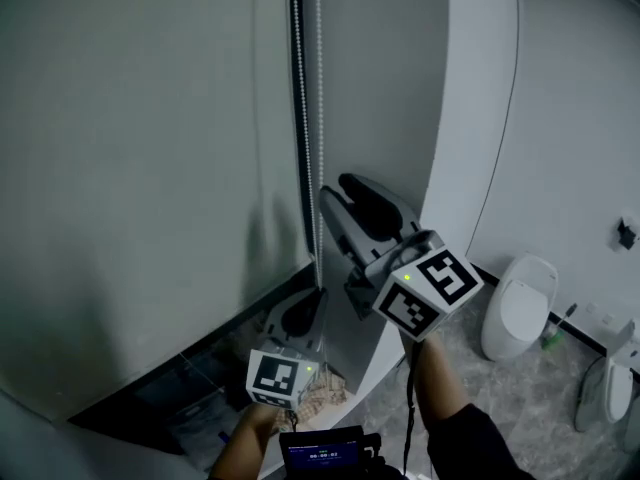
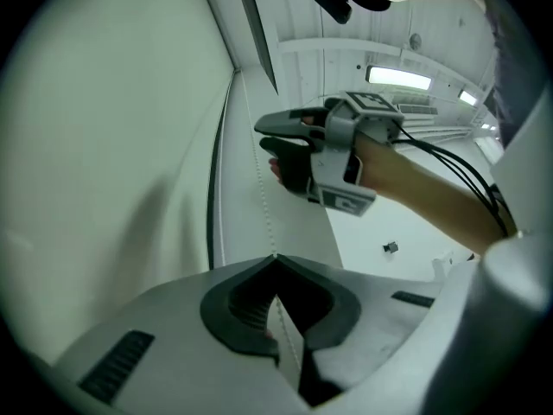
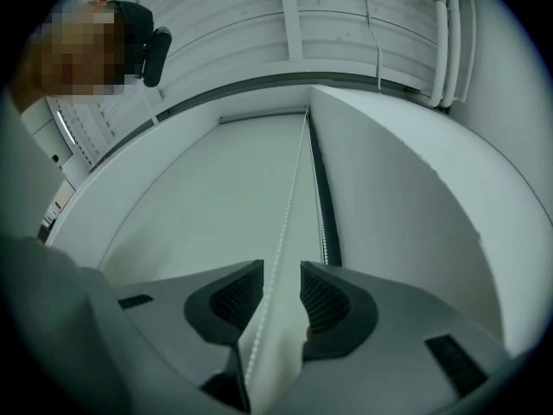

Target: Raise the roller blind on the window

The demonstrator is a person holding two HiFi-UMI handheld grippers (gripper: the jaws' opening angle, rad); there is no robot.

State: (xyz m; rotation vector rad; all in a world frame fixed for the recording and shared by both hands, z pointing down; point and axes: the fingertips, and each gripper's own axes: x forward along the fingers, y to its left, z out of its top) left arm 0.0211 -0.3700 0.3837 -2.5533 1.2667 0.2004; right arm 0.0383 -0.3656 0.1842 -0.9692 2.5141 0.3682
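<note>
In the head view the roller blind point(image 1: 130, 168) hangs drawn down over the window, filling everything left of the bead chain point(image 1: 318, 118), which drops straight along the dark window frame point(image 1: 297, 88) at the blind's right edge. The left tool point(image 1: 312, 298) sits low on the bead chain, its tips at the strand. The right tool point(image 1: 338, 186) is higher up the bead chain, its jaws apart at the strand. Right of the bead chain a white wall point(image 1: 470, 118) curves away, and past it the floor opens out, with a toilet point(image 1: 520, 303) well clear of the chain. In the left gripper view the left tool point(image 2: 275, 258) has its jaw tips pressed together on the bead chain point(image 2: 263, 188), which runs up from the tips; the blind point(image 2: 104, 145) lies left of the chain, and the right tool point(image 2: 266, 145) is above on the chain, borne by a forearm point(image 2: 432, 188) reaching in from the chain's right. In the right gripper view the right tool point(image 3: 282, 275) stands open: the bead chain point(image 3: 289, 206) passes through the gap between its ribbed pads, touching neither, so it holds nothing. The blind point(image 3: 216, 188) spreads to the chain's left, a second beaded strand point(image 3: 323, 232) hangs just right of it against the dark frame edge, and the way upward along the chain is unobstructed to the blind's head.
</note>
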